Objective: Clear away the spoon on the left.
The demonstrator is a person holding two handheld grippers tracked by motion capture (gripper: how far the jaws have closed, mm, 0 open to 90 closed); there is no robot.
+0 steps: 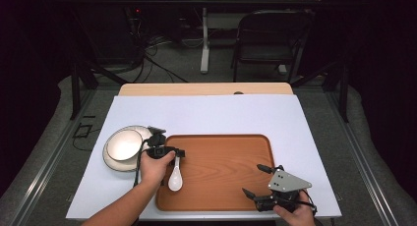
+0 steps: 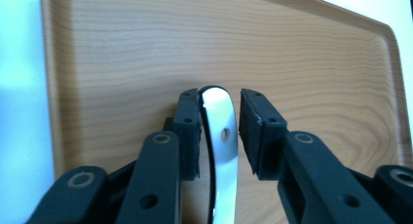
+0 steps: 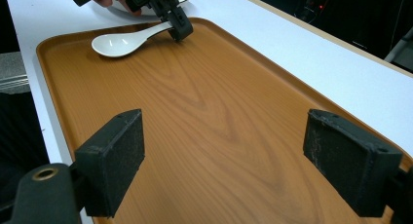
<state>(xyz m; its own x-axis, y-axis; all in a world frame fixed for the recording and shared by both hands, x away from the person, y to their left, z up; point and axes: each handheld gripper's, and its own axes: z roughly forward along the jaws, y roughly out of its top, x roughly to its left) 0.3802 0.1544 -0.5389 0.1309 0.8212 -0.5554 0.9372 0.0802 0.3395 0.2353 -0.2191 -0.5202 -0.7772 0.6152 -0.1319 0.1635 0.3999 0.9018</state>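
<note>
**Slack fingers around a spoon handle: risks at the tray's edge**

Left fingers (image 2: 187,131) parted, not clamped. White spoon (image 2: 221,136) handle standing between them, against one pad and clear of the other by a narrow gap. Seen from the high view, left gripper (image 1: 178,152) at the near-left corner of the wooden tray (image 1: 221,152), spoon bowl lying on the tray floor toward the person and the handle raised toward the fingers. Contact on the touching pad possibly only a lean; hard to tell at this angle.

Likely faults from here:
- Drawn away askew, the touching pad liable to drag the handle and skid the spoon over the smooth wood toward the tray's rim.
- Closed again off-centre, the glazed, curved handle apt to squirt out sideways.
- Lifted with so loose a hold, a drop and a chip.

Farther out, a bowl (image 1: 123,145) just left of the left gripper on the table (image 1: 211,113): a wide swing of the left hand (image 1: 156,169) apt to knock it. Right gripper (image 1: 252,179) over the tray's near-right corner, fingers (image 3: 114,160) spread wide and empty, well apart from the spoon.
</note>
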